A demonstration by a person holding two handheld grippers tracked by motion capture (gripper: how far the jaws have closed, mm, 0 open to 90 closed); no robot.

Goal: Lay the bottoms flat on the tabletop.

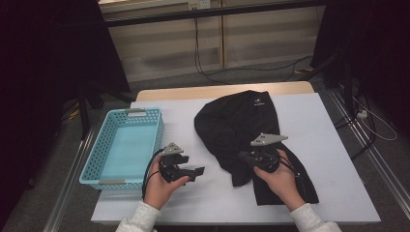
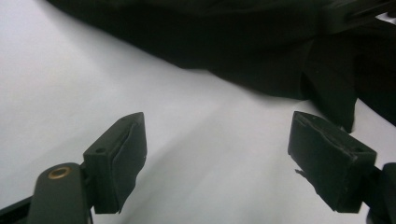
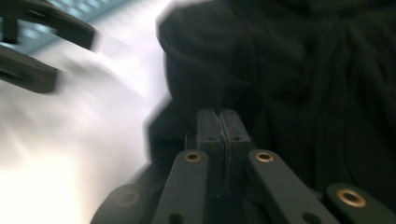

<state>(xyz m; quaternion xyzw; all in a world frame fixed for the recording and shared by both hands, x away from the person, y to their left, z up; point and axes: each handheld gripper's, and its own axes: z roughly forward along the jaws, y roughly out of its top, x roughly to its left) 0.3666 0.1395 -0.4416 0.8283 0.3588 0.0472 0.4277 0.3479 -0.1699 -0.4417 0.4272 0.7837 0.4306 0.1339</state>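
Covering the white table [image 1: 333,159], the black garment [image 1: 241,121] lies crumpled, not yet folded or put in the blue basket [image 1: 96,159] beyond the left gripper [image 1: 197,171], whose fingers [image 2: 123,158] stand spread and empty. The right gripper [image 3: 219,122] has its fingers pressed together, pinching a fold at the garment's near edge.

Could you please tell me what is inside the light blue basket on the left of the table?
The light blue basket appears empty: its smooth floor shows in the high view. A strip just behind the near wall is hidden.
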